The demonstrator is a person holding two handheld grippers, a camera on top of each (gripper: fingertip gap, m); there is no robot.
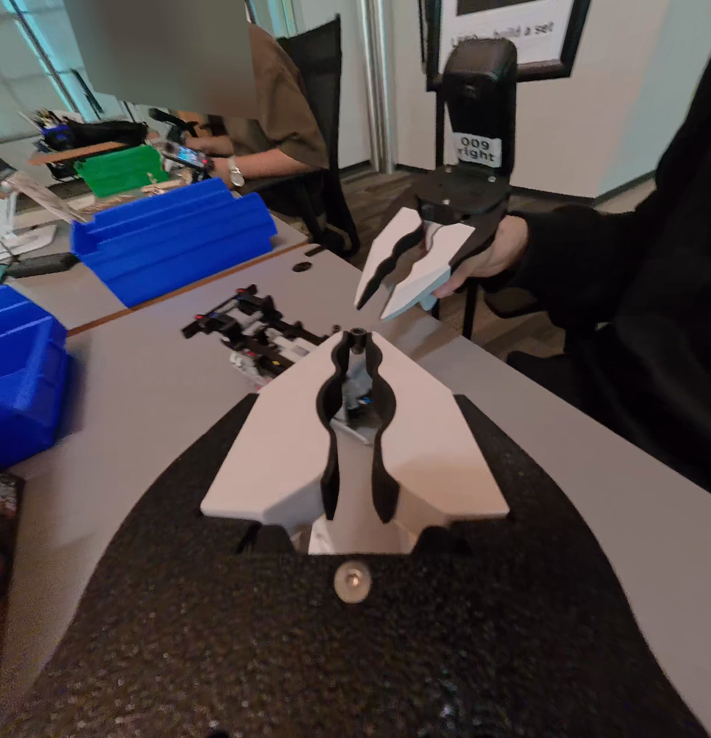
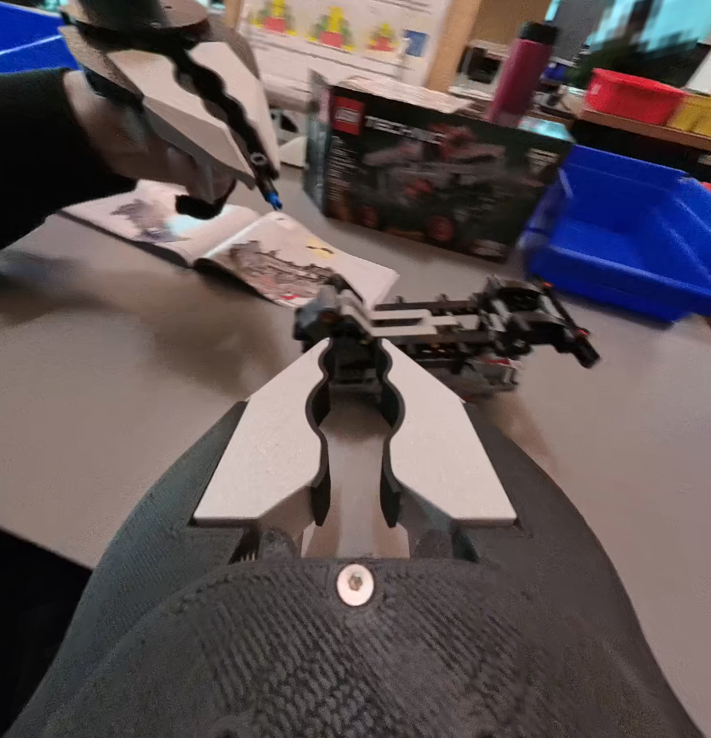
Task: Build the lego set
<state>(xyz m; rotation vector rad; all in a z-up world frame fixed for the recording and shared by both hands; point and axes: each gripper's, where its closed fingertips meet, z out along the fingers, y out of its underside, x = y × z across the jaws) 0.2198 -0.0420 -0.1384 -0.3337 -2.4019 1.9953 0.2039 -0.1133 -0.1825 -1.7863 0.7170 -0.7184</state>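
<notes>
A part-built black and grey Lego chassis (image 1: 250, 331) lies on the grey table (image 1: 146, 399); it also shows in the right wrist view (image 2: 465, 327). My left gripper (image 1: 357, 340) is shut on a small black connector (image 1: 357, 339), held in the air just short of the chassis. In the right wrist view the left gripper (image 2: 266, 175) shows a blue pin (image 2: 275, 199) sticking out of that connector. My right gripper (image 2: 353, 347) is open and empty, its tips just in front of the chassis's near end. In the left wrist view the right gripper (image 1: 373, 311) hangs above the table.
An open instruction booklet (image 2: 266, 247) and the Lego box (image 2: 433, 175) lie behind the chassis. Blue bins stand nearby (image 2: 625, 239) (image 1: 170, 235) (image 1: 18, 371). A person (image 1: 274, 131) sits at the far desk. A dark red bottle (image 2: 521, 68) stands behind the box. Tip to tip, the grippers are about 9 cm apart.
</notes>
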